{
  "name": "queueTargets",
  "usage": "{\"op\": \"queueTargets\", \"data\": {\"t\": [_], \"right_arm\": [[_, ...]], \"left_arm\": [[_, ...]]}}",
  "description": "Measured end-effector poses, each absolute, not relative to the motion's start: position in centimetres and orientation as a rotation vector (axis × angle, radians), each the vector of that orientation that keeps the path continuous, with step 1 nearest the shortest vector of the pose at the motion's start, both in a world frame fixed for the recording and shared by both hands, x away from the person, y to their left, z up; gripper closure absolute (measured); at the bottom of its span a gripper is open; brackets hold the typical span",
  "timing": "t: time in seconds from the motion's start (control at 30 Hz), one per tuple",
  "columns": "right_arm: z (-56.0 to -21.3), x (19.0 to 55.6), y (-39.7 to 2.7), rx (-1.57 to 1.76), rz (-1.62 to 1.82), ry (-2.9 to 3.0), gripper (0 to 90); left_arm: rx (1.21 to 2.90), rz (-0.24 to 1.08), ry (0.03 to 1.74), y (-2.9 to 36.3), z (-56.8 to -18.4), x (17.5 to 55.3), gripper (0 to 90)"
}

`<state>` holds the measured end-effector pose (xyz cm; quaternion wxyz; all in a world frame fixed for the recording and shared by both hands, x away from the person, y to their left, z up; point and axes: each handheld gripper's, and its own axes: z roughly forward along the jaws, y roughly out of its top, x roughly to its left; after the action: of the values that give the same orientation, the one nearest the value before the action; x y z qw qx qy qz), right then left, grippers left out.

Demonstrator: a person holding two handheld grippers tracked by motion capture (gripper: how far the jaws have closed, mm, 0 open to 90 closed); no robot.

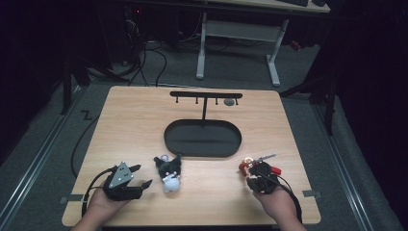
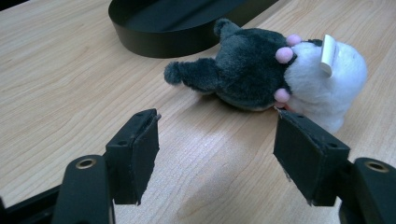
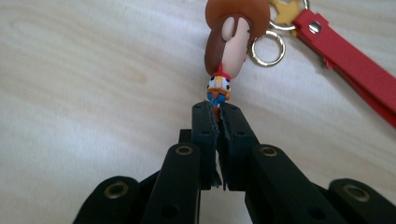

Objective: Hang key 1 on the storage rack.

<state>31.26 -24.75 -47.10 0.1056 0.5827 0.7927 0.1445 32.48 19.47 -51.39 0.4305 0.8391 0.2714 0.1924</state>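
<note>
The right tongs point(image 3: 217, 112) are closed tight on the small cowboy figure keychain point(image 3: 231, 46), the jaws pinching its lower body so that the big brown-hatted head sticks out just past the tips. Gripping the thin body rather than the round head probably gives the pads a flatter hold and leaves the metal ring point(image 3: 267, 48) and red strap point(image 3: 348, 60) free beyond the tips, which looks sensible if the ring is meant for one of the pegs on the black hanger stand point(image 1: 206, 96), well ahead of both tongs across the tabletop point(image 1: 134, 125). The stand's oval black tray point(image 1: 202, 138) lies between the tongs and that bar. The left tongs point(image 2: 217, 149) rest low over the wood with their jaws wide apart and nothing between them; the black-and-white plush toy point(image 2: 271, 74) lies on its side just beyond the tips, its white end touching or almost touching one pad. That open, waiting pose suggests the plush is next in line, with the left hand point(image 1: 103, 204) parked beside it.
</note>
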Motion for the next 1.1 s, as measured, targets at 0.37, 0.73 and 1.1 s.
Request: {"op": "queueTargets", "data": {"t": [0.37,0.73,1.1], "right_arm": [[-47.7,27.5,-26.9,1.706,0.331,2.390,85.6],[-48.2,27.0,-27.0,1.696,0.308,2.413,82.6],[-47.0,27.9,-25.9,1.707,0.280,2.452,65.0]], "left_arm": [[2.094,0.481,0.672,19.3,-51.4,32.4,31.0],[2.095,0.482,0.672,19.3,-51.4,32.4,31.1],[2.096,0.478,0.670,19.3,-51.4,32.4,31.0]]}}
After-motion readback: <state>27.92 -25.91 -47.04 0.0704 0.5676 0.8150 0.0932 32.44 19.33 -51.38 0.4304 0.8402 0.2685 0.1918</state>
